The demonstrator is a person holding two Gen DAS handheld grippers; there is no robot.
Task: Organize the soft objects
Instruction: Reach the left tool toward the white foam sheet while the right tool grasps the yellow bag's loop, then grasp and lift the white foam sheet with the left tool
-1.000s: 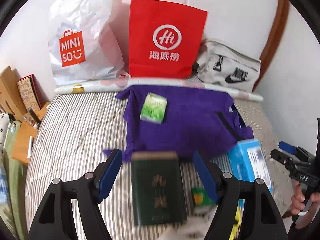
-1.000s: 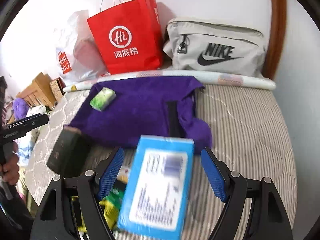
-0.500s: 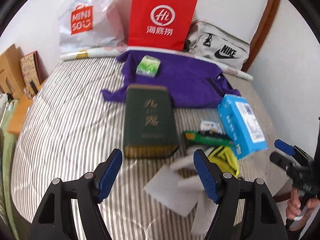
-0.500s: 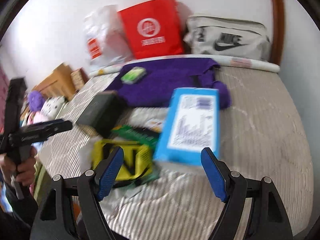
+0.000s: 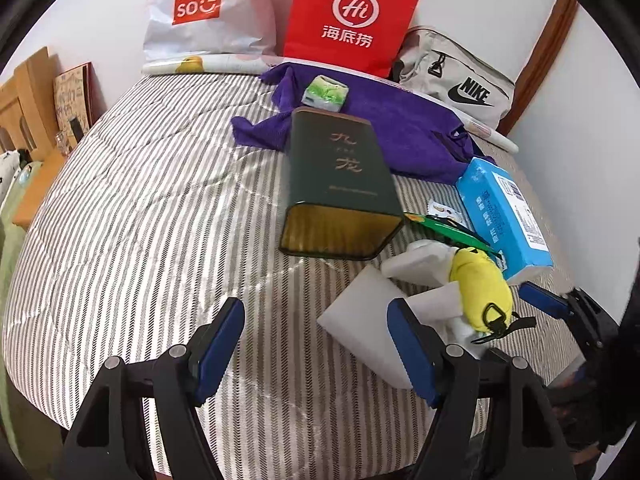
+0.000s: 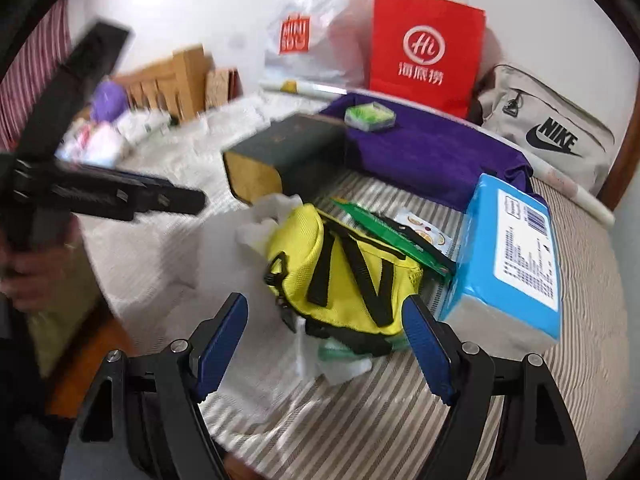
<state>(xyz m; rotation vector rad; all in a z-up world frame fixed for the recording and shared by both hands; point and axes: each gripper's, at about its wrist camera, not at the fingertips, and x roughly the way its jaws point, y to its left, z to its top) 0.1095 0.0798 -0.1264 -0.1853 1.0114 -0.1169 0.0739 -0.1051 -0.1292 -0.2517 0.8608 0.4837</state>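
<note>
Left wrist view, gripper: your left gripper (image 5: 314, 344) hangs released over bare striped bedcover (image 5: 152, 216), jaws wide, nothing between them.
Left wrist view, soft goods: yellow fabric pouch with black straps (image 5: 482, 286) lies to the right of that gripper, on white foam sheets (image 5: 372, 320). Purple towel (image 5: 400, 120) is spread at the far end of the bed, a small green-and-white tissue pack (image 5: 325, 93) resting on it.
Left wrist view, hard goods: dark green rectangular tin with gold characters (image 5: 340, 184) lies on its side, its far end overlapping the towel.
Right wrist view, gripper: your right gripper (image 6: 326, 340) is released too, jaws apart, framing the near edge of the yellow pouch (image 6: 344, 276); not touching, as far as I can tell.
Right wrist view, neighbours: blue plastic-wrapped tissue pack (image 6: 508, 256) sits just beside the pouch on the right; flat green packet (image 6: 384, 232) is wedged between them.
Judgement: the pouch is likely your first pick, since it sits on top and nearest. Straps may snag the green packet.
</note>
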